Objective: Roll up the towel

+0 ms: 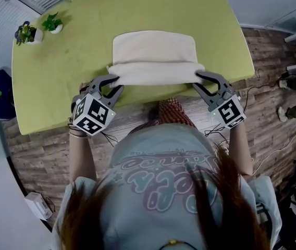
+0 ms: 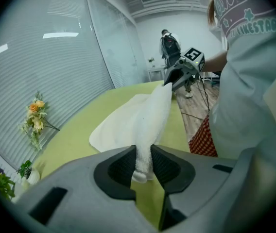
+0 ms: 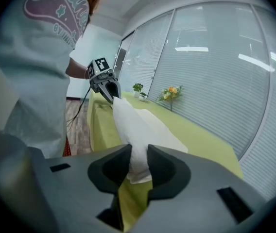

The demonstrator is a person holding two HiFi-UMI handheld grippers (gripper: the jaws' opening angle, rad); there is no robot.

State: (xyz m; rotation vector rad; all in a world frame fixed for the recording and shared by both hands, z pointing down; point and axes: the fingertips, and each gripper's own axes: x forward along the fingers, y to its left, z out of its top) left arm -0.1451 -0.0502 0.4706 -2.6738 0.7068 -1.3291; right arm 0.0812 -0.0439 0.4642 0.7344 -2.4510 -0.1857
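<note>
Well, the only writing I can read is on the person's shirt [image 2: 247, 25], where the left gripper view shows letters that look like LINESTAR beside a star; the print in the head view is too warped to read. The left hand-held gripper [image 1: 114, 83] and right hand-held gripper [image 1: 197, 80] both slant down and inward from bare forearms, each clamped narrow on one end of the near fold of the towel [image 1: 153, 53]. It lies on the green worktop [image 1: 54, 82] near the front edge, pinched fold raised.
</note>
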